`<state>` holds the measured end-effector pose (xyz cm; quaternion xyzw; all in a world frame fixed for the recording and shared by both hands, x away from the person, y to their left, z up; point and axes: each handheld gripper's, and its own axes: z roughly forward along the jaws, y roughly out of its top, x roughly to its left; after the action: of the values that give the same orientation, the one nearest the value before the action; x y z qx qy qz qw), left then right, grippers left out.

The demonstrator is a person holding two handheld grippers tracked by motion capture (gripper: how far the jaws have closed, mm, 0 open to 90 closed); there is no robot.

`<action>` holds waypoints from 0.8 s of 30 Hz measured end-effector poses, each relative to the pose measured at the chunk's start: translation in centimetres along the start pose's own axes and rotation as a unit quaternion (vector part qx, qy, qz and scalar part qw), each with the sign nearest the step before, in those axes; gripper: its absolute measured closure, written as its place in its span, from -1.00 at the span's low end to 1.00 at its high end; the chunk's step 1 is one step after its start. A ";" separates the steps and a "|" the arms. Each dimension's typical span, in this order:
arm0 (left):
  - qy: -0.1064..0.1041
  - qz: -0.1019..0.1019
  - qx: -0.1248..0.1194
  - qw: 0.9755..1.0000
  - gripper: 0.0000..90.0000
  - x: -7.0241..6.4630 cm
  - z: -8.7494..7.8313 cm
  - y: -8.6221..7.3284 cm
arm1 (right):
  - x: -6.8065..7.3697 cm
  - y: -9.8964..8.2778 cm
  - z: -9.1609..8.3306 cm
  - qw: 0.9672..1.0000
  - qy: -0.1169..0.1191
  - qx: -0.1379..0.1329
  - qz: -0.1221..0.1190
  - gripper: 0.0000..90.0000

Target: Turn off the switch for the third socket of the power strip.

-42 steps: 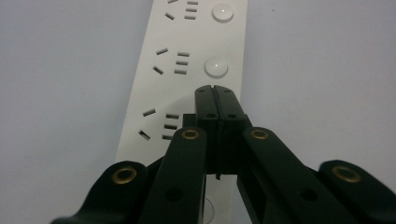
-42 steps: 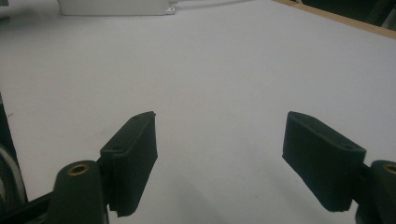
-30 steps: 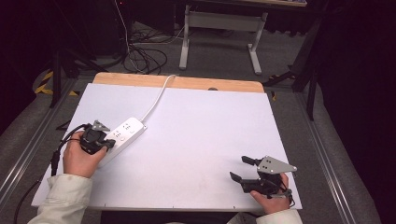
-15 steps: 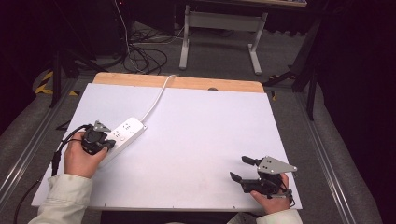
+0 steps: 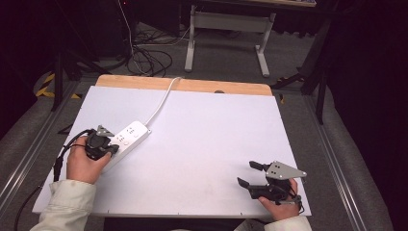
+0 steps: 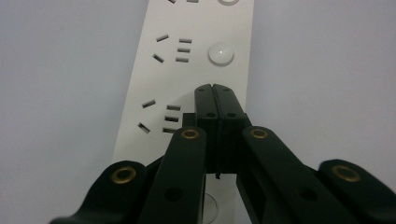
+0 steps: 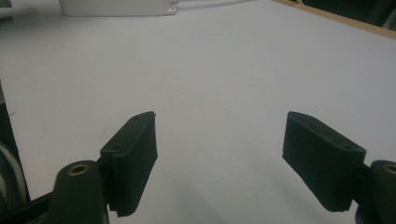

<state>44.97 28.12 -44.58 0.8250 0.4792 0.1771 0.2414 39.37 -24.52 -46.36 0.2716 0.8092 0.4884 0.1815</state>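
A white tabletop with a wooden strip along its far edge is set in a dim room, with cables and a metal stand left on the grey floor behind it. The thing being worked on looks to be the white power strip, which is laid diagonally near the table's left side, its cord run off over the far edge, probably so it stays plugged in somewhere out of the way. The left gripper is held right over the near end of the strip with its jaws pressed together and nothing caught between them; in the left gripper view the closed tips are parked on the row where the round buttons are lined up beside the socket slots. A closed tip makes a decent poking finger, so it's likely being used to press a switch rather than grab anything, though whether it's actually touching the plastic can't be told for sure. The right gripper is kept well apart, low near the front right corner, jaws spread wide over bare table, so it's presumably just being parked until it's needed.
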 end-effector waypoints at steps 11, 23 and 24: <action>-0.002 -0.003 -0.005 1.000 1.00 0.0 0.0 -0.2 | 0.0 0.0 0.0 1.000 0.001 0.001 0.001 -0.41; -0.010 -0.008 -0.012 1.000 1.00 0.2 0.2 -0.4 | 0.1 0.0 0.1 1.000 0.003 0.003 0.003 -0.41; -0.010 -0.008 -0.012 1.000 1.00 0.2 0.2 -0.4 | 0.1 0.0 0.1 1.000 0.003 0.003 0.003 -0.41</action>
<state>44.92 28.40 -44.93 0.8201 0.4811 0.1726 0.2572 39.37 -24.41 -46.44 0.2732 0.8105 0.4872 0.1762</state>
